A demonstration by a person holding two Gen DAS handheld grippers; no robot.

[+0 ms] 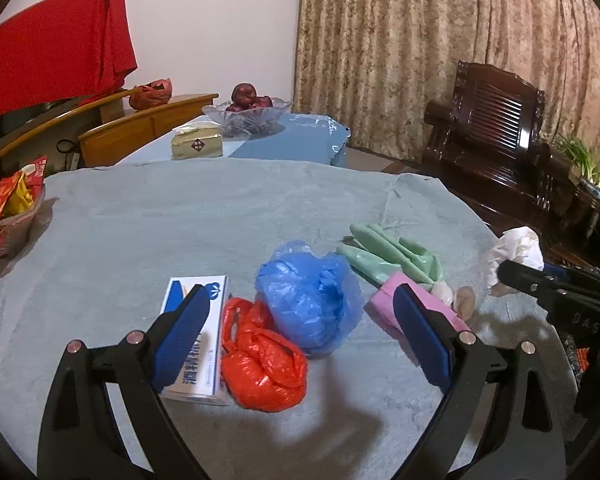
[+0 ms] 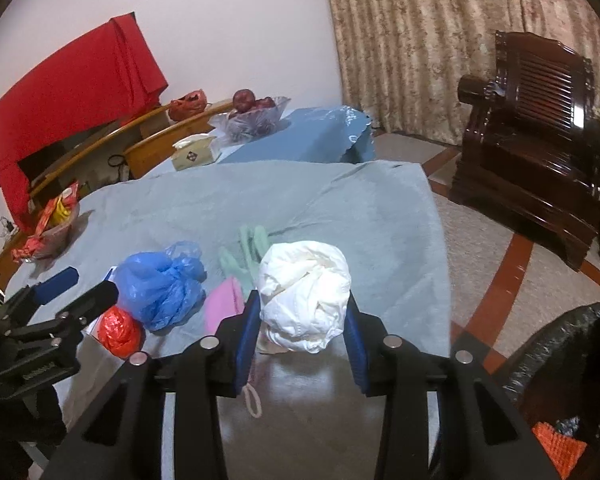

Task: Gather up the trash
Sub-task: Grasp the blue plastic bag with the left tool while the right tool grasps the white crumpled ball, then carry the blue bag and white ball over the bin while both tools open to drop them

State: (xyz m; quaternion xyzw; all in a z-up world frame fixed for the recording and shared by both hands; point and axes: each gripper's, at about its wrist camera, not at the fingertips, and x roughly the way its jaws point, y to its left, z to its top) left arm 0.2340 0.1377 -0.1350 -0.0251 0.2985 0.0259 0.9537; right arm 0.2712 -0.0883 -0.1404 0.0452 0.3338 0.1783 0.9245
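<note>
My right gripper is shut on a crumpled white plastic bag, held at the near right edge of the grey-clothed table. In the left wrist view that white bag shows at the far right, above the right gripper's finger. My left gripper stands open and empty over the table. Under it lie a red plastic bag, a blue plastic bag and a white and blue box. Green rubber gloves and a pink item lie just beyond.
A bin lined with a black bag stands on the floor at lower right. A bowl of snack packets sits at the table's left edge. Beyond are a tissue box, a fruit bowl and a dark wooden armchair.
</note>
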